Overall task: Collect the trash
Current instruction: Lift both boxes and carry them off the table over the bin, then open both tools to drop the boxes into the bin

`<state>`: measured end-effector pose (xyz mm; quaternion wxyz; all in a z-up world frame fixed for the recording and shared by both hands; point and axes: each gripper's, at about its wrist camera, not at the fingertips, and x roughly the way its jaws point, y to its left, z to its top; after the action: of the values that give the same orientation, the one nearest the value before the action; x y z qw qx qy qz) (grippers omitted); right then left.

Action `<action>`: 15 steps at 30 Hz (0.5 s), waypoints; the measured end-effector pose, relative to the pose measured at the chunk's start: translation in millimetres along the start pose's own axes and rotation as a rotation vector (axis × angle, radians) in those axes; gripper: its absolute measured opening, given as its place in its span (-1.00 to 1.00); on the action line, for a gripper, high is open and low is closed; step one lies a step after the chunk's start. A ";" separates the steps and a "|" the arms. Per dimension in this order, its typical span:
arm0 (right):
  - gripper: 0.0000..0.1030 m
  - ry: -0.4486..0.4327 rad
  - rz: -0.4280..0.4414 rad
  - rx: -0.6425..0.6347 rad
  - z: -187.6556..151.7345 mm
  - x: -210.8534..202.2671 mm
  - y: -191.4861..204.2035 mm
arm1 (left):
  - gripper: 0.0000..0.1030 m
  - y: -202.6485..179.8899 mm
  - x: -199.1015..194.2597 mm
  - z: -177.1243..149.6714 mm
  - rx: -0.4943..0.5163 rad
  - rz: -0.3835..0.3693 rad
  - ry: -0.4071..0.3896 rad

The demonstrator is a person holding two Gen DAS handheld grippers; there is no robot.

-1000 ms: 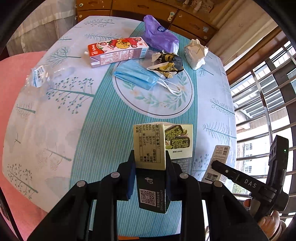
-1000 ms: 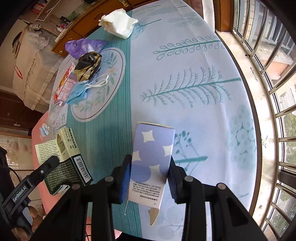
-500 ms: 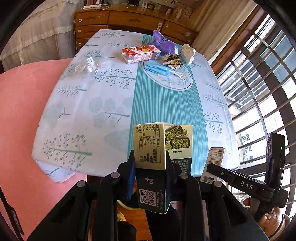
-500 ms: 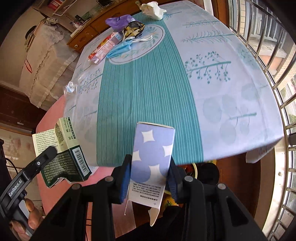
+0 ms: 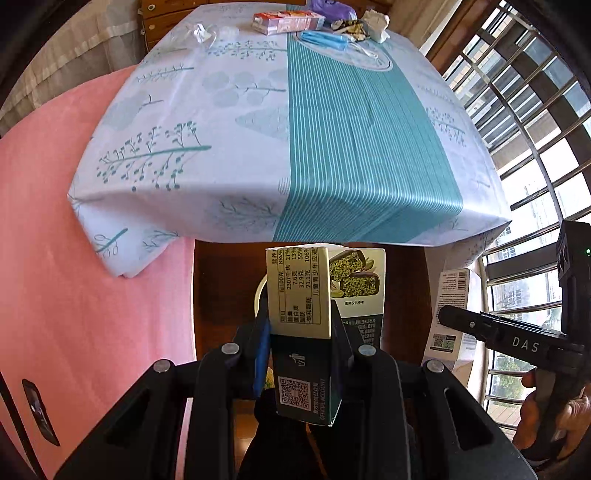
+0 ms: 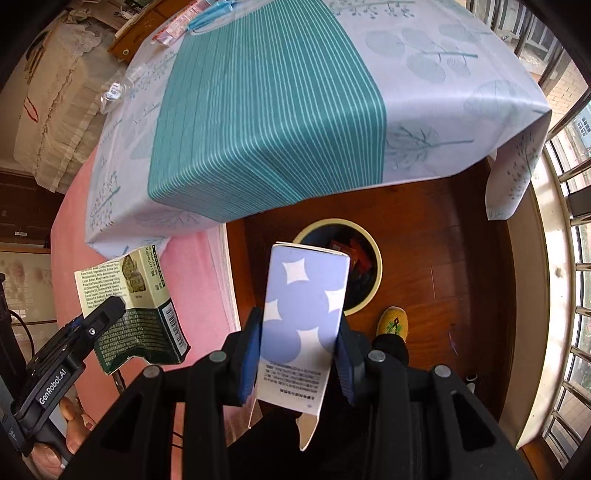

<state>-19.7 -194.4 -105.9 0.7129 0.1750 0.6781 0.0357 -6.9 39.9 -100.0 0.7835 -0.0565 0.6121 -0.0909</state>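
Both grippers loaded up, hanging over the bin

Left gripper (image 5: pixel 300 328) is clamped on a green snack box (image 5: pixel 301 295), right gripper (image 6: pixel 297 343) is clamped on a purple and white carton (image 6: pixel 303 314), both pointing steeply down. Right under the carton there's a round bin (image 6: pixel 373 258) on the wooden floor (image 6: pixel 443 258) with some red wrappers already in it, and a yellow shoe (image 6: pixel 393 323) beside it. Further out, the worktop (image 5: pixel 332 129) with the teal striped cloth, and at its far end a red drink carton (image 5: pixel 288 20), blue face mask (image 5: pixel 325 38), crumpled tissue (image 5: pixel 375 24) and a clear plastic bottle (image 5: pixel 203 31)
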 end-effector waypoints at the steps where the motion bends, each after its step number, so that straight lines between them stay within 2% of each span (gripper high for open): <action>1: -0.30 0.017 -0.002 -0.001 -2.0 9.6 -3.7 | -0.52 -2.9 7.4 -3.3 -0.001 0.007 0.008; 8: -0.29 0.100 -0.003 -0.034 -3.3 104.9 -32.6 | -0.52 -18.3 99.9 -26.6 -0.020 0.070 0.073; 15: -0.29 0.150 -0.025 -0.049 21.8 217.1 -65.4 | -0.52 -8.3 210.8 -30.9 -0.059 0.120 0.097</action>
<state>6.4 -197.5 -332.2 0.6646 0.1459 0.7306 0.0564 11.9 -12.1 -305.9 0.7550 -0.0382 0.6540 -0.0286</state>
